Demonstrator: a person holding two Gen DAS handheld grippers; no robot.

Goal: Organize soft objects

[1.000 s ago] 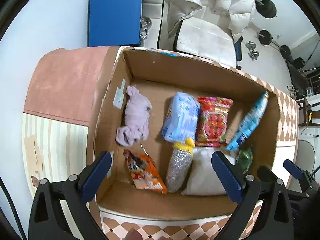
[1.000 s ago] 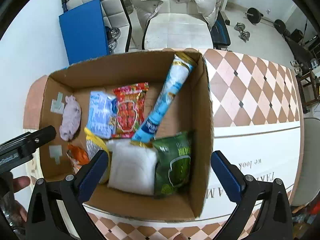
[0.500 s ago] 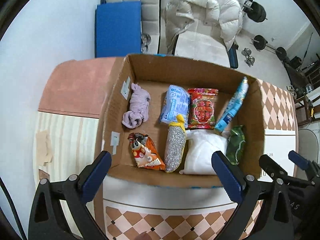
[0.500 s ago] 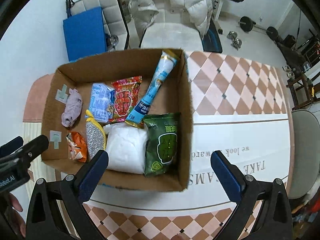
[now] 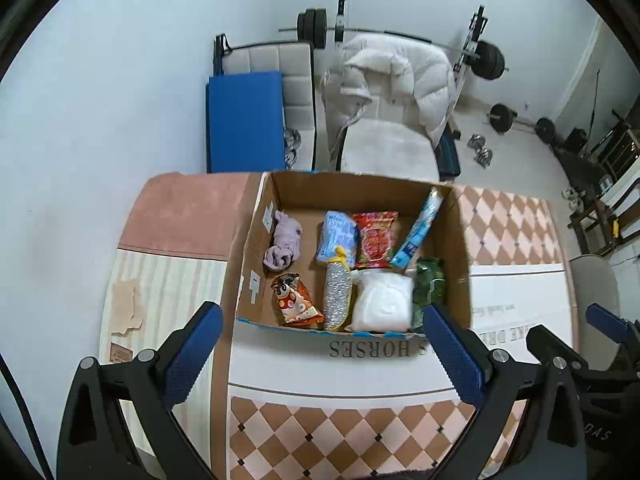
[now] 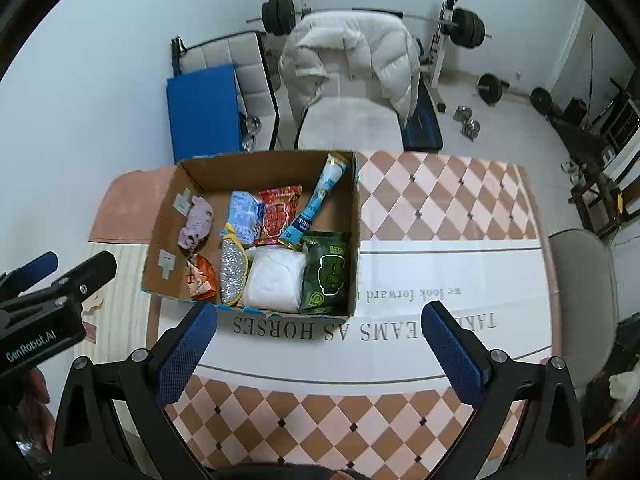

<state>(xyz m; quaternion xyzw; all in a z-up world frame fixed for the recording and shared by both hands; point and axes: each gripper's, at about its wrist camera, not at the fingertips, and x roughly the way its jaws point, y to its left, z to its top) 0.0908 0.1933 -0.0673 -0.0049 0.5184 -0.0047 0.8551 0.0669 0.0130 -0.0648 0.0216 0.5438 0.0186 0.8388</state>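
Note:
An open cardboard box [image 5: 245,256] [image 6: 162,232] sits on the table and holds several soft items: a lilac cloth [image 5: 283,246] [image 6: 196,226], a white pouch [image 5: 383,301] [image 6: 274,278], a green packet [image 5: 430,286] [image 6: 326,274], a red snack bag [image 5: 375,238] [image 6: 278,214], a light blue pack [image 5: 337,236] [image 6: 243,216], an orange packet [image 5: 294,300] [image 6: 200,276], a glittery silver pouch [image 5: 337,300] [image 6: 233,274] and a long blue tube pack [image 5: 418,226] [image 6: 320,196]. My left gripper [image 5: 322,346] and right gripper [image 6: 318,346] hang open and empty, above the table in front of the box.
The checkered tablecloth [image 6: 432,204] with a printed white band [image 6: 440,300] stretches right of the box. A pink and striped mat [image 5: 176,240] lies left. Behind the table stand a chair with a white puffer jacket [image 5: 396,92], a blue pad [image 5: 244,120] and gym weights [image 5: 490,66].
Both grippers have pulled back and up from the box, which now looks smaller and farther. The items inside have not moved. Both grippers stayed open.

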